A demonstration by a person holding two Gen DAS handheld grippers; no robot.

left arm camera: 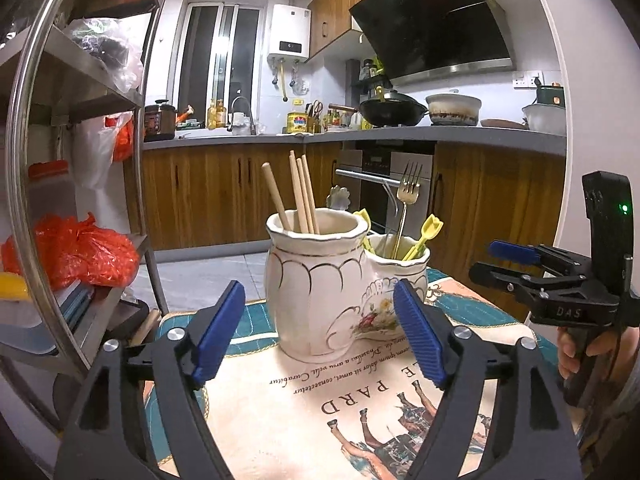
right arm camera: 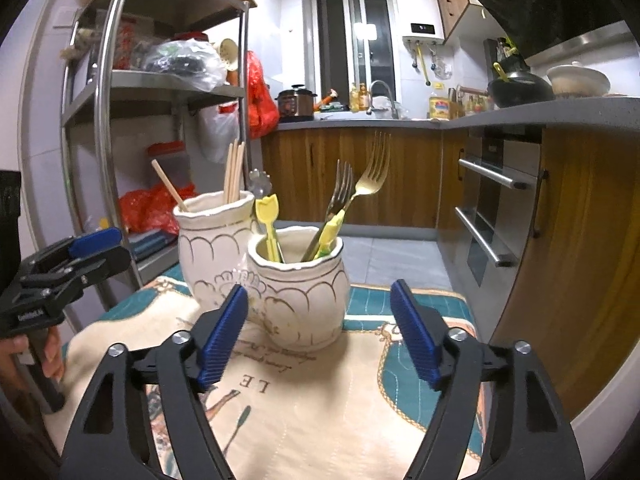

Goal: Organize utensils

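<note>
the ceramic utensil holder point(left arm camera: 320, 288) stands upright on the printed cloth point(left arm camera: 320, 400), a taller pot joined to a shorter one point(right arm camera: 298, 292). the chopsticks point(left arm camera: 302, 196) lean in the taller pot, and the forks point(right arm camera: 360, 188) and yellow plastic picks point(right arm camera: 269, 224) stand in the shorter one; a silver flower-topped handle point(left arm camera: 338, 197) shows behind the taller rim.

from my left gripper point(left arm camera: 320, 336) the holder sits at 12 o'clock, just beyond the blue pads point(left arm camera: 218, 332), apart from them. its jaws stand wide and hold nothing.

from my right gripper point(right arm camera: 320, 332) the shorter pot is at 12 o'clock, near but untouched, the taller pot at 11 o'clock behind it. these jaws are also spread wide with nothing gripped.

in the left view my right gripper sits at 3 o'clock, with my hand point(left arm camera: 592, 348) on its grip. a metal rack point(right arm camera: 160, 88) with bags stands at 9 o'clock.
</note>
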